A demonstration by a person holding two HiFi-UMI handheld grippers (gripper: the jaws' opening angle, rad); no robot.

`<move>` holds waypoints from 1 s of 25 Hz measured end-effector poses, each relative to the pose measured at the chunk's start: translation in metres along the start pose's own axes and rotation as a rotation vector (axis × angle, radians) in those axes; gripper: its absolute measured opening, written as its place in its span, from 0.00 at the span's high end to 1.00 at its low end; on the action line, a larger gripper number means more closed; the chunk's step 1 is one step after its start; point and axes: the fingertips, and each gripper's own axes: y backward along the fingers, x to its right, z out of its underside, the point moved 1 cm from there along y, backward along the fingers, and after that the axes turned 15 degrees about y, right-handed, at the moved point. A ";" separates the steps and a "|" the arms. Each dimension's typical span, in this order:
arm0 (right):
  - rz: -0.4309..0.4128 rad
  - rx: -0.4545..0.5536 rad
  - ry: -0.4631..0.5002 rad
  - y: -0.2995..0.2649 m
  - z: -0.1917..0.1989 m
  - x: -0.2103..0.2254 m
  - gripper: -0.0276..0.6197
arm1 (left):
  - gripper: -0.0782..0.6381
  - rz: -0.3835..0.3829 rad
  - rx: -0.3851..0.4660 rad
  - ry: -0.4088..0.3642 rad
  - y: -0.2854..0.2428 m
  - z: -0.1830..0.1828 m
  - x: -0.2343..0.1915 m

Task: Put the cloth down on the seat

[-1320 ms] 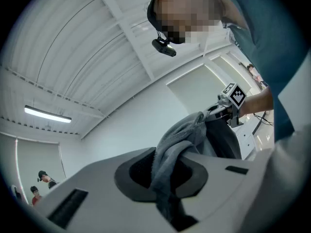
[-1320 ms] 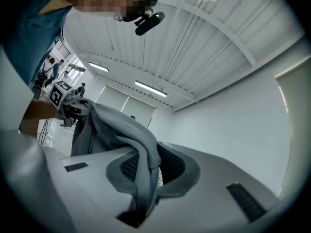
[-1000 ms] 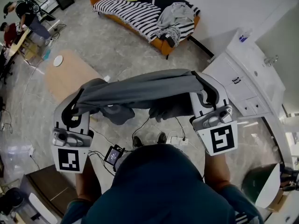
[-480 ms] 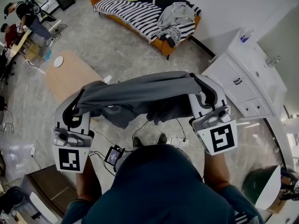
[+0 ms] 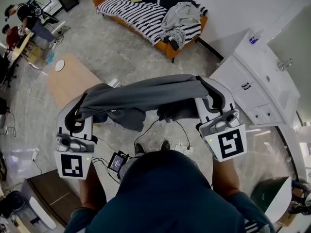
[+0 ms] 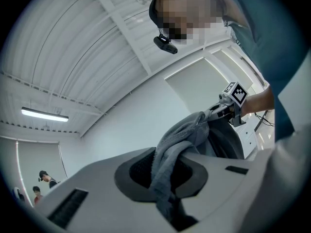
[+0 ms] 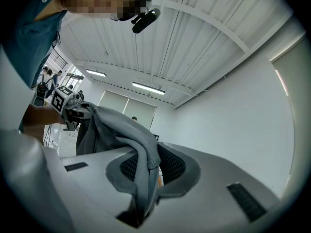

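Note:
A grey cloth (image 5: 146,95) hangs stretched between my two grippers at chest height, with loose folds drooping beneath its middle. My left gripper (image 5: 81,105) is shut on the cloth's left end (image 6: 167,166), which runs down between its jaws. My right gripper (image 5: 208,90) is shut on the right end (image 7: 142,161) in the same way. Each gripper view shows the other gripper across the span: the right gripper (image 6: 228,106) and the left gripper (image 7: 68,106). The seat, an orange sofa (image 5: 163,43) under a striped blanket, stands far ahead across the floor, apart from the cloth.
A pile of grey clothes (image 5: 177,14) lies on the sofa's right end. A low wooden table (image 5: 73,79) stands at the left, a white cabinet (image 5: 257,74) at the right. Cables and a power strip (image 5: 183,148) lie by my feet. People sit at a desk (image 5: 22,21) far left.
Both grippers have moved a little across the floor together with the cloth. The hanging folds have swung and bunched differently. Both grips are unchanged.

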 end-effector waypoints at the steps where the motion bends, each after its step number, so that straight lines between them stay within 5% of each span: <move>1: -0.003 0.000 -0.001 0.004 0.000 0.003 0.89 | 0.85 -0.004 0.002 -0.003 -0.001 -0.002 0.004; 12: -0.010 0.002 -0.006 0.013 0.020 0.037 0.89 | 0.85 -0.031 0.014 0.032 -0.038 -0.007 0.026; 25: 0.060 -0.029 0.028 -0.027 0.017 0.027 0.89 | 0.85 0.061 0.053 0.029 -0.050 0.007 -0.010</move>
